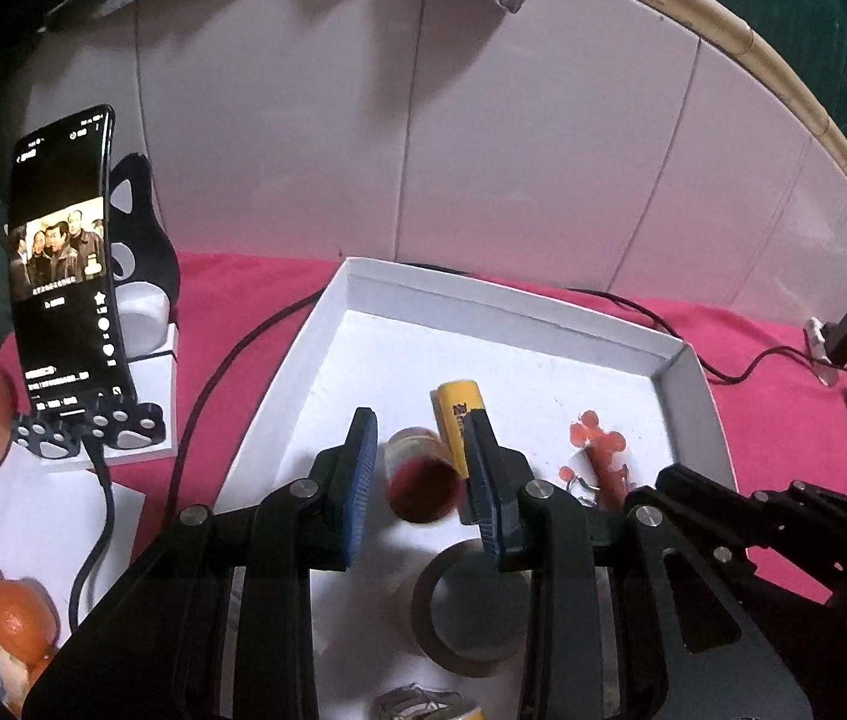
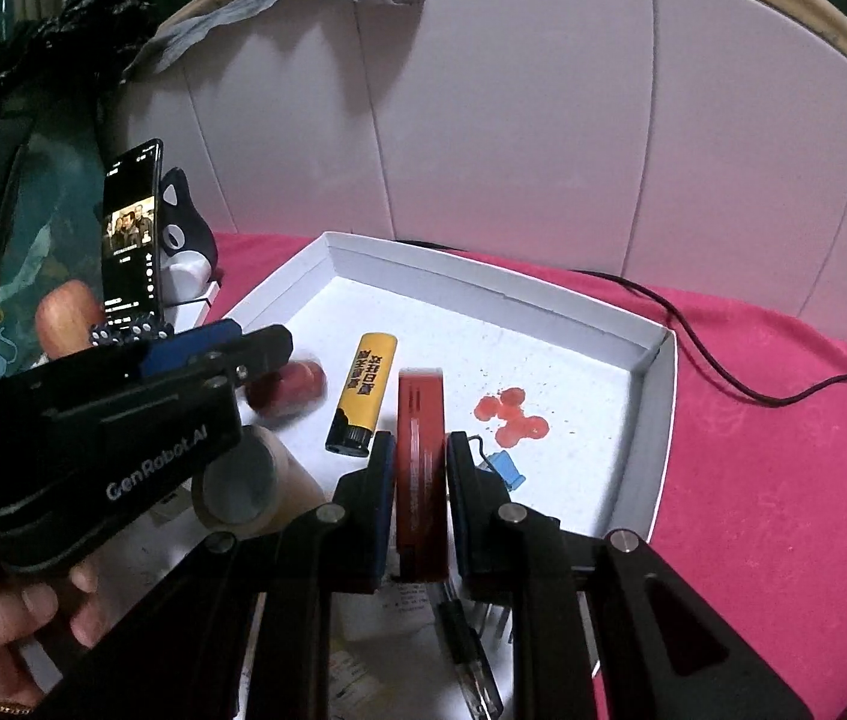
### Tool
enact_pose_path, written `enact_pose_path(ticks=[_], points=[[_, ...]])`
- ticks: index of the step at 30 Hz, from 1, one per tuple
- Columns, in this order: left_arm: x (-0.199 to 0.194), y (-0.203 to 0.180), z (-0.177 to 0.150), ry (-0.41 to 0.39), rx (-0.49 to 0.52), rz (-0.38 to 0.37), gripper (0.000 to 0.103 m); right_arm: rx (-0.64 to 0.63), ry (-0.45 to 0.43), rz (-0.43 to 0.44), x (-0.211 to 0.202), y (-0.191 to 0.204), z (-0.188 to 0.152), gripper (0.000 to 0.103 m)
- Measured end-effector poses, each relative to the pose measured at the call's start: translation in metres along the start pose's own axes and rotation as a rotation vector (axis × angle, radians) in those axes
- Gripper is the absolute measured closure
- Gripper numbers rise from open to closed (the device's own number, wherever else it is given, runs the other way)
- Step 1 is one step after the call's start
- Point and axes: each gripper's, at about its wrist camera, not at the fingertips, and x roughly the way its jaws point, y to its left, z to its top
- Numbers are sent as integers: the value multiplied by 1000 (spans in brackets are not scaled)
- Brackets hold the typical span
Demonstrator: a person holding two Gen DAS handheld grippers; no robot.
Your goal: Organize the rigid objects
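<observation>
Over the white tray (image 2: pixel 660 396), which lies on a pink cloth (image 2: pixel 783 450), both tools hang pointing steeply down. From the right wrist view, the right tool (image 2: pixel 420 480) is clamped on a flat red box (image 2: pixel 420 456) held on edge between its blue pads, above the tray's near part. To its left, the left tool (image 1: pixel 423 480) has its pads drawn close around a small reddish jar (image 1: pixel 423 480) lying on its side; the picture is blurred there, so whether the pads press on it I cannot tell. Between the two tools lies a yellow lighter (image 2: pixel 363 396) on the tray floor, with a red clover-shaped piece (image 2: pixel 510 414) farther right. Nearer, a roll of tape (image 2: pixel 243 486) rests by the left tool. Far left, a phone (image 2: pixel 132 240) stands upright in a cat-shaped stand (image 2: pixel 186 228).
</observation>
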Motion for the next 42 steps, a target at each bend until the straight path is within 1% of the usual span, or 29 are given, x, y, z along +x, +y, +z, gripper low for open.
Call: enact_pose_path(ticks=[3, 4, 5, 6, 7, 8, 9, 10, 11, 13, 14, 20, 24, 26, 30, 31, 34, 36, 38, 40, 42], points=[[-2, 0, 0, -10, 6, 20, 73, -15, -17, -7, -2, 2, 0, 87], [-4, 0, 0, -15, 5, 29, 71, -13, -17, 0, -2, 2, 0, 86], [-6, 1, 0, -21, 2, 37, 61, -11, -18, 5, -3, 2, -1, 85], [-8, 2, 0, -29, -3, 45, 40, -11, -22, 5, -3, 2, -2, 73], [-10, 2, 0, -39, -9, 57, 28, -12, -27, 3, -5, 1, -3, 62], [-13, 3, 0, -53, -12, 67, 11, -13, -34, 3, -6, 1, -5, 35], [-16, 3, -1, -65, -11, 80, 6, -14, -40, 2, -7, 1, -6, 15], [-17, 3, -1, -70, -8, 90, 2, -15, -49, -3, -9, 1, -8, 14], [-18, 3, -1, -75, -2, 105, 0, -19, -53, -8, -10, 1, -9, 14], [-20, 3, -1, -80, 7, 132, 0, -40, -51, -20, -10, 3, -11, 14], [-21, 3, -2, -85, 8, 134, 0, -67, -38, -22, -9, 4, -12, 14], [-32, 1, -9, -107, -6, 125, 0, -105, -68, -67, -16, 10, -16, 14], [-44, 0, -16, -110, -47, 81, 0, -95, -91, -81, -27, 6, -21, 14], [-51, -3, -19, -115, -53, 78, 0, -85, -97, -85, -32, 4, -23, 14], [-72, -14, -27, -138, -19, 92, 0, -67, -118, -93, -46, -1, -27, 14], [-76, -17, -28, -143, -12, 100, 0, -54, -127, -118, -49, -2, -28, 14], [-88, -26, -33, -156, 10, 135, 0, -38, -135, -123, -58, -7, -30, 14], [-97, -31, -37, -166, 17, 139, 0, -30, -136, -128, -63, -10, -32, 14], [-106, -35, -41, -177, 17, 135, 0, -34, -120, -124, -67, -11, -34, 14], [-117, -40, -45, -190, 25, 136, 0, -43, -127, -124, -73, -12, -38, 14], [-128, -46, -49, -212, 43, 158, 0, -58, -145, -134, -81, -12, -42, 14]])
